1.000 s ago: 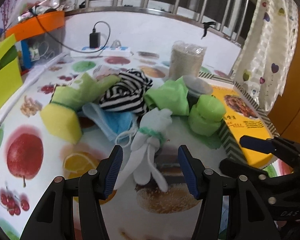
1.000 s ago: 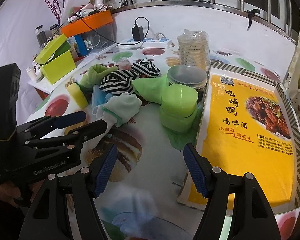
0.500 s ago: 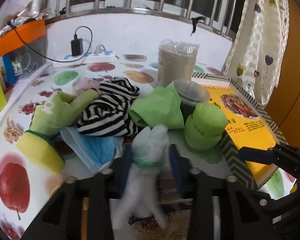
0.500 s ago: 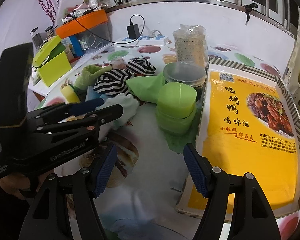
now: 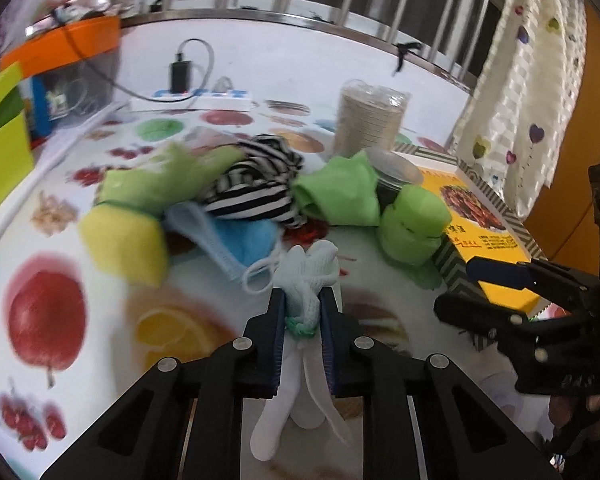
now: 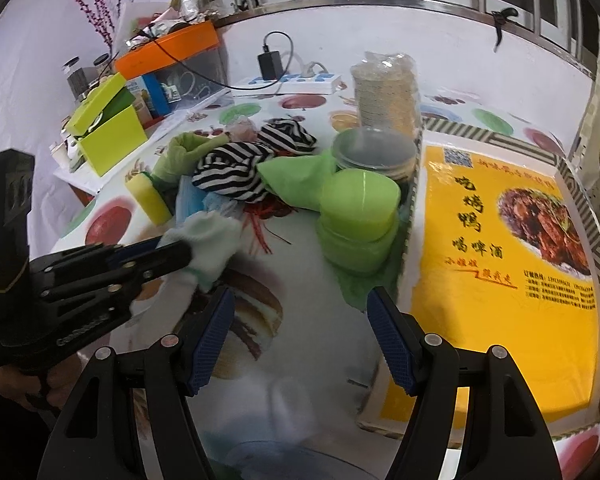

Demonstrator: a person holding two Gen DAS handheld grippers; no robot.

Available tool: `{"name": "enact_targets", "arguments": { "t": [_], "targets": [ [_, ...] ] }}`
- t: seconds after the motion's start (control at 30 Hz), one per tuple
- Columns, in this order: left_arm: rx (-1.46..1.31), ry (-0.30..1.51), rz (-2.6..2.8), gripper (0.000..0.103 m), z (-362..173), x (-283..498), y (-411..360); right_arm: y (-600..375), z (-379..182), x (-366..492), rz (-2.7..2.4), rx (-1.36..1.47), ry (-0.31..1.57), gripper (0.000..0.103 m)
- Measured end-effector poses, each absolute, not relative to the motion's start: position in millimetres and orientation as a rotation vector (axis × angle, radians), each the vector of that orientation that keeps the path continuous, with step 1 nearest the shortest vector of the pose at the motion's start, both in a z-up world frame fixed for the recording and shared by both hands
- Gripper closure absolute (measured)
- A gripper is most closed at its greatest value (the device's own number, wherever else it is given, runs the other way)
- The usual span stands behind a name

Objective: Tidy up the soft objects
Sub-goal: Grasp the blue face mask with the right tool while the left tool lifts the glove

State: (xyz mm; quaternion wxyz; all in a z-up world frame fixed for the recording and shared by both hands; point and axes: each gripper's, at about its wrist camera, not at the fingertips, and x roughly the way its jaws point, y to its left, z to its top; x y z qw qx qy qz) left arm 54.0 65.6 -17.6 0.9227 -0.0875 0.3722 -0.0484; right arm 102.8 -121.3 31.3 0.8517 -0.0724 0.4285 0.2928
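One white knit glove (image 5: 305, 280), green band at the cuff, lies on the fruit-print tablecloth (image 5: 48, 320) at the near edge of the soft pile; left gripper (image 5: 302, 336) has just been closing its jaws and now pinches the glove at the cuff, pads pressed into the knit, fingers of the glove trailing below

Handling note, as a judgement: the hold sits at the bunched cuff, a sound place; lift straight up and slowly so the limp fingers clear the cloth and do not drag the neighbouring mask loop along

Right gripper (image 6: 300, 340): jaws wide, nothing between them, hovering over bare tablecloth near the yellow menu board (image 6: 500, 260)

Adjoining soft items, outward from the glove:
- blue face mask (image 5: 236, 240), its white ear loop just beside the glove, likeliest snag
- yellow sponge (image 5: 124, 240), left of the mask
- green glove (image 5: 152, 184), above the sponge
- striped cloth (image 5: 252, 188), on top of the heap
- green cloth (image 5: 336, 196), against the containers

Hard items near: green plastic bowls (image 6: 356, 220), stacked; clear lidded tubs (image 6: 372, 152); bagged stack of paper cups (image 6: 386, 88); power strip (image 6: 296, 80) at the wall, well apart
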Motion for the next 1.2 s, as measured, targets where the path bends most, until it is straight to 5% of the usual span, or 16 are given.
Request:
{"name": "enact_targets", "arguments": {
  "t": [0.73, 0.97, 1.1, 1.2],
  "targets": [
    [-0.262, 0.748, 0.173, 0.086, -16.0, -4.2, 142.2, -12.6, 11.4, 132.9, 0.819, -0.079, 0.964, 0.035],
    [-0.265, 0.742, 0.179, 0.085, -20.0, -0.7, 150.0, 3.1, -4.7, 156.2, 0.779, -0.039, 1.014, 0.066],
    [-0.264, 0.747, 0.182, 0.076, -22.8, 2.3, 151.1, 1.2, -7.0, 156.2, 0.776, -0.06, 1.019, 0.086],
    [-0.27, 0.761, 0.185, 0.067, -26.5, 5.8, 151.0, -4.0, -3.6, 148.7, 0.784, -0.092, 1.012, 0.091]
  ]
}}
